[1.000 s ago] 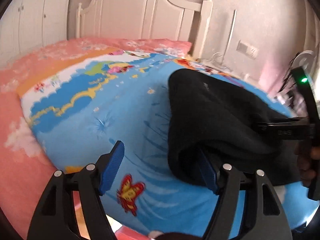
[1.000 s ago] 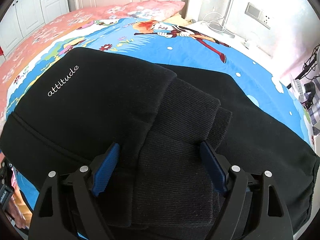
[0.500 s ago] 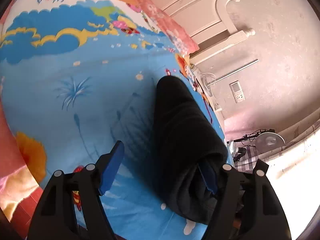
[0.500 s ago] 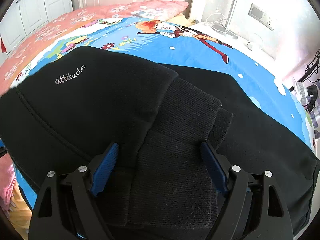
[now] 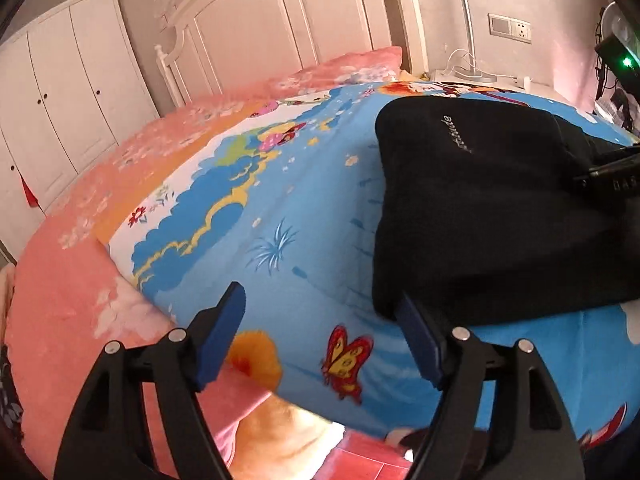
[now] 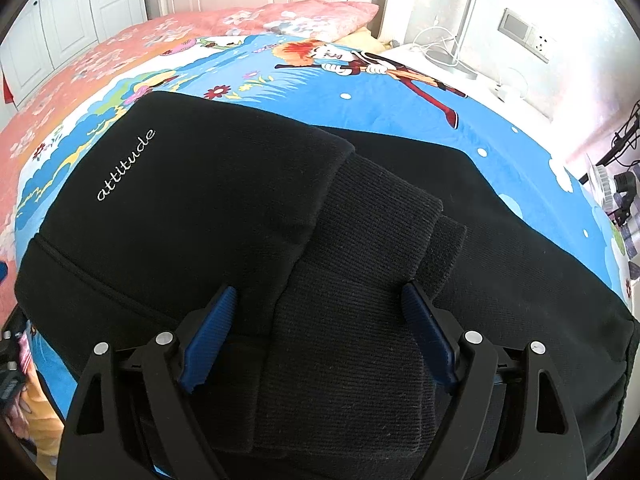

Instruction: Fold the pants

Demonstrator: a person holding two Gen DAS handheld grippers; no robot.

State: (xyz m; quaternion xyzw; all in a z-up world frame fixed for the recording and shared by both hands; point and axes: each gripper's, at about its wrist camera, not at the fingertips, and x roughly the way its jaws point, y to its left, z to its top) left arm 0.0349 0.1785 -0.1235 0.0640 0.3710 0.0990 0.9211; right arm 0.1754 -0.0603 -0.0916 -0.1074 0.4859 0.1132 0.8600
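Observation:
The black pants (image 6: 224, 200) lie folded on the blue cartoon bedsheet (image 6: 400, 112), with white "attitude" lettering on top and ribbed cuffs (image 6: 360, 264) on the near side. My right gripper (image 6: 316, 320) is open, its blue pads either side of the ribbed cuffs, just above the cloth. In the left wrist view the pants (image 5: 480, 200) sit at the right. My left gripper (image 5: 320, 320) is open and empty at the bed's near edge, its right pad at the near left corner of the pants. The right gripper's black body (image 5: 612, 184) shows at the right edge.
A white headboard (image 5: 300, 12) and pink pillow (image 5: 344, 72) are at the bed's far end. White wardrobes (image 5: 68, 92) stand at the left. A nightstand with white cables (image 6: 444, 56) and a wall socket (image 6: 524, 36) are at the right. Red floor (image 5: 360, 452) lies below the bed edge.
The left gripper has swung back level and drawn off the pants' corner, its right pad now clear of the cloth. The right gripper has barely moved and stays open over the cuffs.

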